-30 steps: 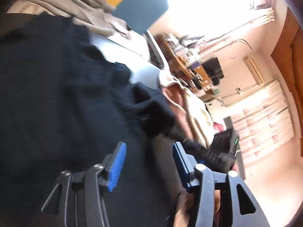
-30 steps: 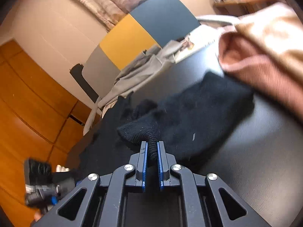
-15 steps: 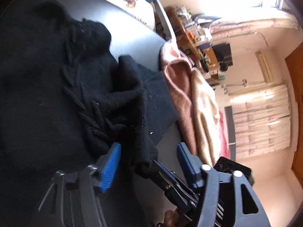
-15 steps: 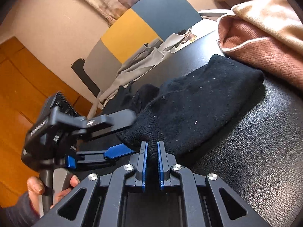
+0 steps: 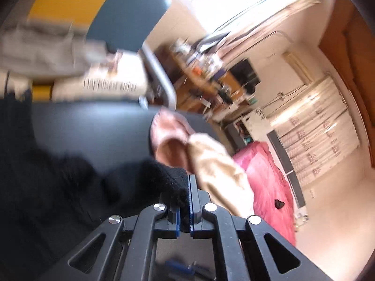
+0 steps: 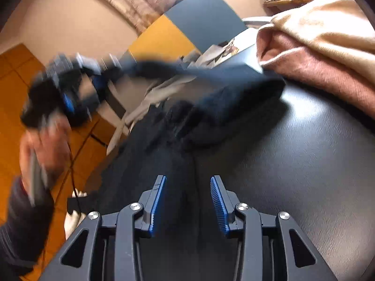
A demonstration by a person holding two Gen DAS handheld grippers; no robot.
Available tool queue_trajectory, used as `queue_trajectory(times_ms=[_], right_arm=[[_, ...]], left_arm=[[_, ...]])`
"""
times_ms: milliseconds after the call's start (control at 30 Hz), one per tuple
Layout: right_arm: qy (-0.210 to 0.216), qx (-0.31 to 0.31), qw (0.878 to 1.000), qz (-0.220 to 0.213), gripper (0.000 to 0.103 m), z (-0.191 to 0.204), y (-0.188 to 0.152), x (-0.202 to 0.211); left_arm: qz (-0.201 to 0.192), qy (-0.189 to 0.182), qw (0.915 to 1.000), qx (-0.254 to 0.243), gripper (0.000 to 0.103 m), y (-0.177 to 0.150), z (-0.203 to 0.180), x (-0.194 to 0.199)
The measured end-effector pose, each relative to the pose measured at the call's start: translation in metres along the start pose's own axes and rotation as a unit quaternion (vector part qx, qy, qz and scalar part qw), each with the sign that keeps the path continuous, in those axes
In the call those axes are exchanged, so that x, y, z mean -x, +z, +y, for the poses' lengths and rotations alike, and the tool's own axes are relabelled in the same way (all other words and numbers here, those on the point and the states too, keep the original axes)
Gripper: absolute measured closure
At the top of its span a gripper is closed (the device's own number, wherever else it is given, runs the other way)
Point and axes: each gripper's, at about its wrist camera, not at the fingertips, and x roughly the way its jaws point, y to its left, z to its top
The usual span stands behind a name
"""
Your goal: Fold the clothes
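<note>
Black knit fabric fills the closed jaws of the left gripper (image 5: 185,194): its blue pads are pressed together on a cuff-like edge of the black sweater (image 5: 70,187). From that pinch point the sweater runs away to the left of the gripper and lies in a heap on the black leather surface (image 5: 93,126). Just beyond the pinched edge, on the same surface, sits a pink knit garment (image 5: 168,138), with a beige garment (image 5: 218,164) touching it on the far side. A magenta cover (image 5: 269,178) lies farther out past the beige garment.

The right gripper (image 6: 188,201) is released; its blue pads stand well apart with nothing between them. It hovers over the sweater (image 6: 164,164), which spreads across the leather surface (image 6: 293,164) directly ahead of the fingers. One part of the sweater rises off the surface in a stretched band toward the left gripper (image 6: 93,86), seen in the right wrist view up and to the left of the sweater. That area is motion-blurred, so the grip appears to be on the sleeve end, but this is not certain. A hand (image 6: 44,140) in a dark sleeve (image 6: 21,222) holds the left gripper. The pink garment (image 6: 316,75) and beige garment (image 6: 328,25) lie beyond the sweater's far edge. A grey cloth pile (image 6: 159,89) lies behind the sweater.
</note>
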Motion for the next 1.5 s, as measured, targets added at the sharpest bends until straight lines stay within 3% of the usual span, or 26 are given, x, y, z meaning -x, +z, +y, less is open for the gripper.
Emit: queue_trajectory(times_ms=[133, 333, 533, 633, 733, 867, 967, 1067, 1300, 1400, 1500], right_arm=[[0.038, -0.028, 0.999, 0.012, 0.062, 0.009, -0.005, -0.013], [0.085, -0.030, 0.996, 0.026, 0.060, 0.039, 0.003, -0.044], [0.128, -0.097, 0.987, 0.012, 0.060, 0.035, 0.007, -0.060], [0.132, -0.134, 0.982, 0.007, 0.051, 0.026, 0.011, -0.063], [0.116, -0.137, 0.984, 0.007, 0.043, 0.024, 0.011, -0.061], [0.096, -0.134, 0.986, 0.013, 0.041, 0.027, 0.017, -0.063], [0.083, -0.134, 0.987, 0.026, 0.025, 0.028, 0.020, -0.065], [0.056, -0.128, 0.989, 0.038, 0.024, 0.031, 0.024, -0.072], [-0.066, -0.016, 0.998, 0.002, 0.024, 0.046, 0.067, -0.079], [-0.082, -0.016, 0.996, 0.011, 0.024, 0.036, 0.089, -0.099], [-0.089, -0.036, 0.995, 0.027, 0.024, 0.021, 0.111, -0.123]], left_arm=[[-0.041, 0.003, 0.9989, -0.024, 0.100, 0.027, -0.012, 0.045], [-0.100, -0.001, 0.9948, -0.021, 0.100, 0.048, -0.004, 0.112], [-0.134, 0.026, 0.9906, -0.015, 0.100, 0.022, 0.041, 0.188], [-0.146, 0.043, 0.9883, -0.005, 0.100, 0.004, 0.069, 0.223], [-0.147, 0.065, 0.9869, 0.015, 0.100, -0.020, 0.105, 0.244], [-0.124, 0.106, 0.9841, 0.068, 0.100, -0.068, 0.163, 0.252], [-0.107, 0.137, 0.9788, 0.108, 0.100, -0.105, 0.206, 0.258], [-0.089, 0.168, 0.9705, 0.148, 0.100, -0.141, 0.249, 0.264], [-0.062, 0.162, 0.9655, 0.194, 0.098, -0.188, 0.290, 0.258], [-0.065, 0.147, 0.9636, 0.214, 0.085, -0.197, 0.297, 0.257], [-0.064, 0.154, 0.9614, 0.219, 0.082, -0.193, 0.297, 0.253]])
